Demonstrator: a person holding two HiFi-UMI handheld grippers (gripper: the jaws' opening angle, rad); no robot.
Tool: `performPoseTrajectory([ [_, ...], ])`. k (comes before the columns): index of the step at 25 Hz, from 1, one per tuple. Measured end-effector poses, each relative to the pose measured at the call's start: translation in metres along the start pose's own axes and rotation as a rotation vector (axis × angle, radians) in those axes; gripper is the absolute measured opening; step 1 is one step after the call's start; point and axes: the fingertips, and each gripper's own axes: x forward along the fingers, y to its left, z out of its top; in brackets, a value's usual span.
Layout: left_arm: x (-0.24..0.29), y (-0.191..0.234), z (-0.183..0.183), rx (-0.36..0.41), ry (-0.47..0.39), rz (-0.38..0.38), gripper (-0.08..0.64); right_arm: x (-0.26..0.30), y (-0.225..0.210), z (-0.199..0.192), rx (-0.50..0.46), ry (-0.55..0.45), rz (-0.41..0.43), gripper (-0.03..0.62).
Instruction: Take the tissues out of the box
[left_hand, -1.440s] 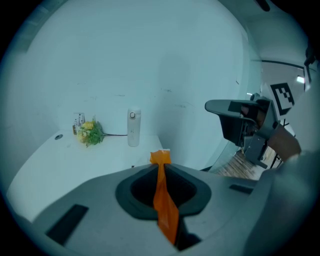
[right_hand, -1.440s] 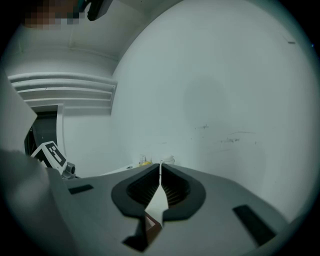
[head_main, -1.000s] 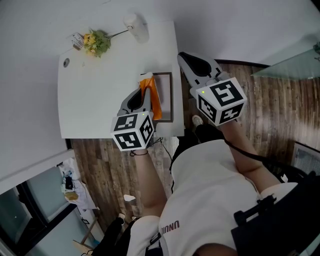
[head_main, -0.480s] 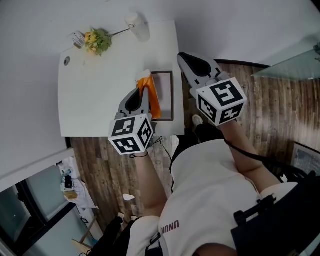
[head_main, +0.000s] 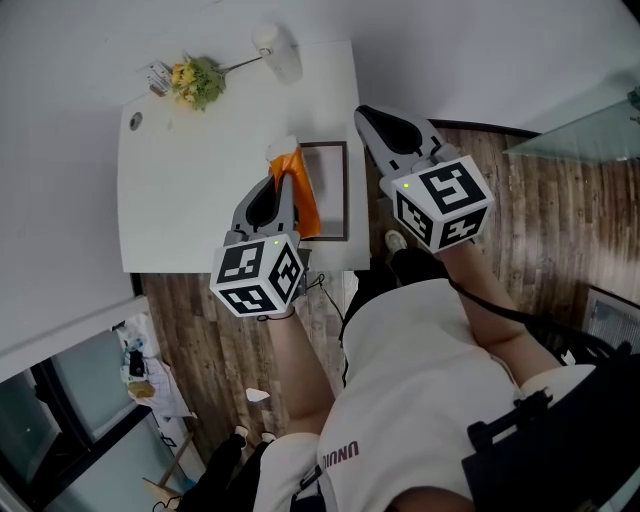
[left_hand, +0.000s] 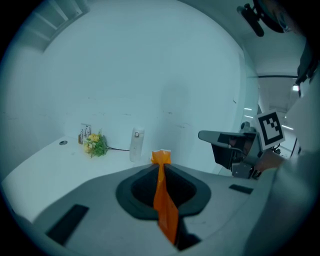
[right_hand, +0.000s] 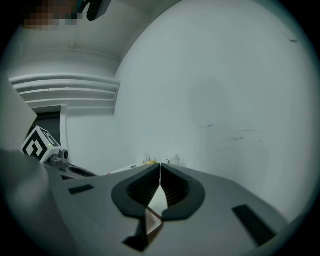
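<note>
My left hand-held gripper (left_hand: 161, 159) pinches an orange tissue (left_hand: 165, 210), held up over the box (head_main: 328, 200) on the counter (head_main: 190, 190). It looks nearly out, though I cannot see its tail clear the box. My right hand-held gripper (right_hand: 159, 172), pressed together and empty, waits beside the counter's edge.

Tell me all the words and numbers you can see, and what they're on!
"UNNU": dark letters on the person's white shirt, small and lying at a slant, so the reading is unsure.
Small card beside the flowers: any print is too small to read.
Marker cubes: only black-and-white square patterns, no letters or numbers.
</note>
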Motion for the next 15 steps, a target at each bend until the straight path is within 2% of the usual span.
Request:
performPoseTrajectory([
  [15,-0.012,-0.009,0.016,0.037,-0.068,-0.013,0.038,-0.001,0.002,-0.002,-0.014,0.007,-0.003,0.021],
])
